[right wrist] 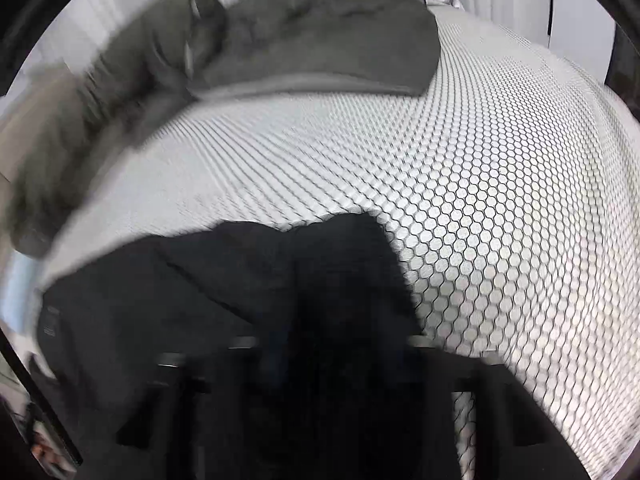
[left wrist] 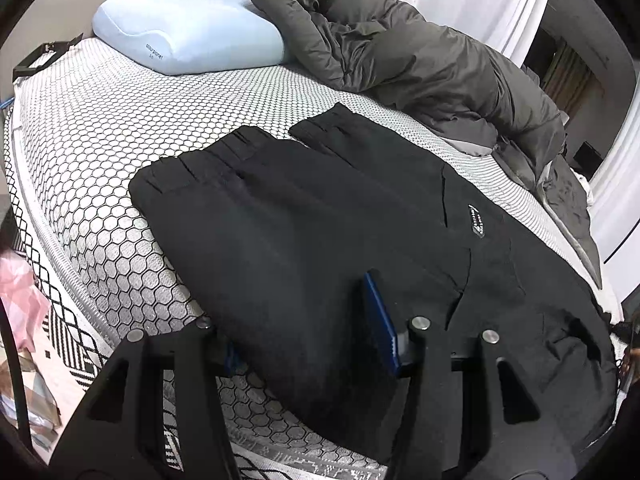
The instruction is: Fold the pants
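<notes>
Black pants (left wrist: 320,208) lie spread on the hexagon-patterned mattress (left wrist: 100,140), waistband toward the pillow, a small label on the right side. My left gripper (left wrist: 304,320) hovers over the pants' near edge. Its blue pads (left wrist: 380,320) stand apart and nothing is pinched between them. The right wrist view is blurred. There a bunched end of the pants (right wrist: 280,272) rises over my right gripper (right wrist: 320,320), whose dark fingers are mostly hidden in the cloth and appear shut on it.
A light blue pillow (left wrist: 188,36) sits at the head of the bed. A rumpled dark grey duvet (left wrist: 420,64) runs along the far side and shows too in the right wrist view as the duvet (right wrist: 320,40). The mattress edge and a patterned floor (left wrist: 68,340) lie at lower left.
</notes>
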The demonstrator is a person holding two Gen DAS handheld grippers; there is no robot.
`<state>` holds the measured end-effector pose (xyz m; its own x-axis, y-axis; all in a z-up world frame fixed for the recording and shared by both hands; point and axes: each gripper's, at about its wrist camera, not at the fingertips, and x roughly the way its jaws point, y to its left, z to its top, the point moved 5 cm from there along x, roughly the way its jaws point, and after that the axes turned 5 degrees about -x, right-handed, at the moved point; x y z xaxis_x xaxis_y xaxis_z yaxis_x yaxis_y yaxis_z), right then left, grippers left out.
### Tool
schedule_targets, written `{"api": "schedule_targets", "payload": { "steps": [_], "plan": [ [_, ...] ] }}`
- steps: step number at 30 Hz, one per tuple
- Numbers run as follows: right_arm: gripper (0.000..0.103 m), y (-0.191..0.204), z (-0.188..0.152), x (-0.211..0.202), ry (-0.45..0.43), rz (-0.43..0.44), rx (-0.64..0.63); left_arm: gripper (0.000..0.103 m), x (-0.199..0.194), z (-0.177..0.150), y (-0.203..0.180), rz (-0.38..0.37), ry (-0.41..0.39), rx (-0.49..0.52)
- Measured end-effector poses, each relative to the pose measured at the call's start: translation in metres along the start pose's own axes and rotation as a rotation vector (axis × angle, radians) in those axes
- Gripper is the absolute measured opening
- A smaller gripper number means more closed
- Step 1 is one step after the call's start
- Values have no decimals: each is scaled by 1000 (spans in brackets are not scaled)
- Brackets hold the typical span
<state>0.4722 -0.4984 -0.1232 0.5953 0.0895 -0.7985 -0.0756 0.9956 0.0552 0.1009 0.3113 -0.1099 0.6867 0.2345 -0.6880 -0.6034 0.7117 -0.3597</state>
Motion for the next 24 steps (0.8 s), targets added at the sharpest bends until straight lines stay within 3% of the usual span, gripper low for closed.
{"api": "schedule_targets", "payload": {
  "steps": [1, 3, 6, 9, 11, 12, 13, 14, 16, 18, 23, 24],
  "plan": [
    [8, 3, 9, -5, -47, -14, -28, 48, 2, 1, -1, 7, -3, 8],
    [5, -1, 34, -9, -115, -87, -48, 48, 7, 3, -2, 19, -4, 10],
    [6, -13, 63, 0, -132, -105, 12, 48, 11, 6, 0, 27, -6, -15],
    [21, -12, 62, -10, -133, -73, 39, 48, 4, 5, 4, 20, -12, -35],
    [48, -7, 41, -40, -197, -38, 25, 52, -6, 3, 7, 36, -17, -19],
    [63, -3, 28, -65, -258, -29, 10, 58, -12, 3, 9, 56, -28, -5],
    [72, 3, 19, -79, -289, -19, -4, 69, -19, 2, 10, 78, -46, 17],
    [75, 9, 6, -98, -323, -6, -24, 77, -30, 2, 9, 95, -72, 49],
    [95, 24, -25, -130, -364, -6, -43, 95, -46, -1, 2, 81, -98, 89],
    [98, 48, -57, -150, -357, -18, -84, 102, -62, -3, -14, 19, -114, 135],
    [100, 117, -126, -158, -345, 70, -159, 102, -79, -21, -88, -137, -94, 279],
    [101, 130, -154, -162, -346, 97, -171, 102, -81, -28, -104, -167, -86, 308]
  ]
}}
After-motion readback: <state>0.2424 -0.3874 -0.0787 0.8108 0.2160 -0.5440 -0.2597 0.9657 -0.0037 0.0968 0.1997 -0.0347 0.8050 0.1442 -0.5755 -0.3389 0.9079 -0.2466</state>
